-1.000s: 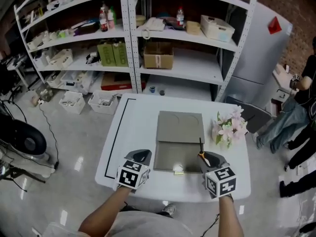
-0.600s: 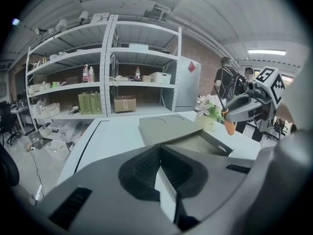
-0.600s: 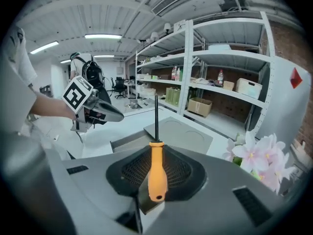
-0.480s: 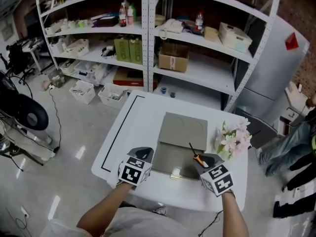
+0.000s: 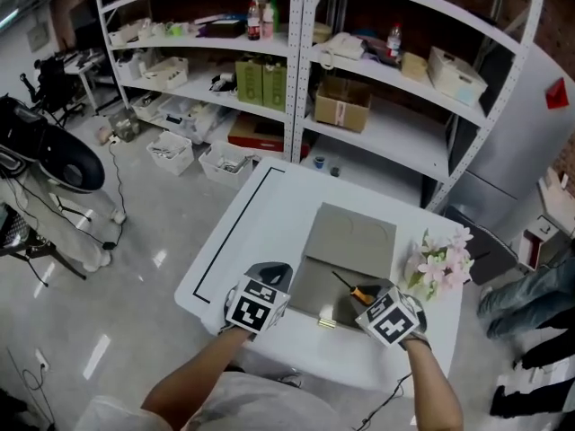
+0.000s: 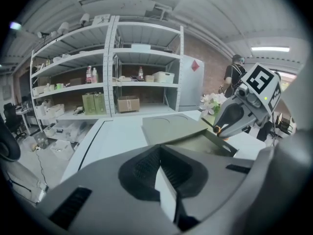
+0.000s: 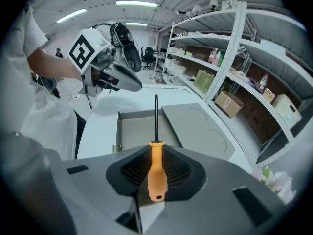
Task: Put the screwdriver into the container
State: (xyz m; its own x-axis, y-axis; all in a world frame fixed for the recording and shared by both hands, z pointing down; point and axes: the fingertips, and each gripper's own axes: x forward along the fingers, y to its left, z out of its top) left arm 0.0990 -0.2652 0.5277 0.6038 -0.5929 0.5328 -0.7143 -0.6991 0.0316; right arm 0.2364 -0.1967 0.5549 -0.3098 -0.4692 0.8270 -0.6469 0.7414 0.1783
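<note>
An open grey container (image 5: 316,287) lies on the white table (image 5: 260,232), its lid (image 5: 352,237) folded flat behind it. My right gripper (image 5: 367,298) is shut on the orange-handled screwdriver (image 5: 358,292), at the box's near right corner. The black shaft points up-left over the tray. In the right gripper view the screwdriver (image 7: 156,168) stands between the jaws, tip above the container (image 7: 142,130). My left gripper (image 5: 272,277) hovers at the box's near left edge. In the left gripper view its jaws (image 6: 164,176) are shut with nothing between them.
A pink and white flower bunch (image 5: 438,260) sits on the table right of the lid. White shelving (image 5: 305,52) with boxes and bottles stands beyond the far edge. A black line (image 5: 235,232) marks the table's left side. A dark fan (image 5: 54,155) stands on the floor at left.
My right gripper has carried the screwdriver left, from the box's right edge to over its near right corner, and the shaft now leans up-left. The left gripper has stayed by the box.
</note>
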